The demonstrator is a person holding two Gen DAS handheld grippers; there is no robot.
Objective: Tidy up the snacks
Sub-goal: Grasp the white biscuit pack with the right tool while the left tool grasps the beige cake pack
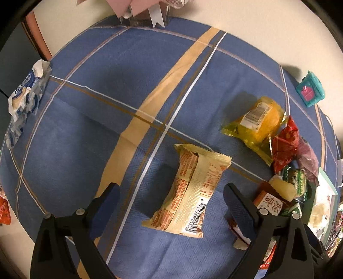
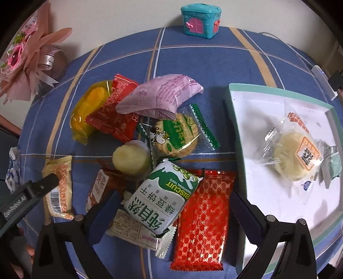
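Left gripper (image 1: 171, 194) spread wide astride the beige snack packet (image 1: 188, 191); right gripper (image 2: 174, 202) likewise agape above the green biscuit pack (image 2: 163, 197) on the tabletop (image 1: 85, 128)

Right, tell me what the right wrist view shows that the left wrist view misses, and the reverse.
Only the right wrist view shows the white tray's inside, holding one clear-wrapped round pastry, and the long red patterned packet.

Only the left wrist view shows the whole crumpled blue and white wrapper at the cloth's far left edge.

Both show the blue tablecloth, the beige packet with a barcode, the yellow packet and the teal house-shaped box.
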